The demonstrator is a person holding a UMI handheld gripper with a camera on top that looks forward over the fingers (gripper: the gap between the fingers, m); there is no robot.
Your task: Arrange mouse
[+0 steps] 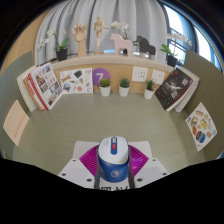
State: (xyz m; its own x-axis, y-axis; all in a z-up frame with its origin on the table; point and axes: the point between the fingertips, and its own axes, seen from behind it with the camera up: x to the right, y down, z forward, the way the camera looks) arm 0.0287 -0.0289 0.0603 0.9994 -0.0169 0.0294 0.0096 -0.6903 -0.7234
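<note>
While lying lengthwise between the fingers at bottom centre of the frame, mouse (112,158) points straight ahead; gripper (111,165) apparently closed on its sides.

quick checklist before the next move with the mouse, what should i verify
1. Mouse between the gripper fingers: ok, it sits centred between the pink pads.
2. Both fingers pressing on the mouse: cannot tell, the contact at its sides is not clear.
3. Mouse level and pointing straight ahead: ok, its scroll wheel lines up with the view's middle.
4. Bare table ahead to set it down: ok, open surface lies beyond the fingers.
5. Distance from the three small potted plants: ok, they stand well beyond, by the back shelf.
6. Books and cards at the sides: ok, they lie apart from the mouse.
</note>
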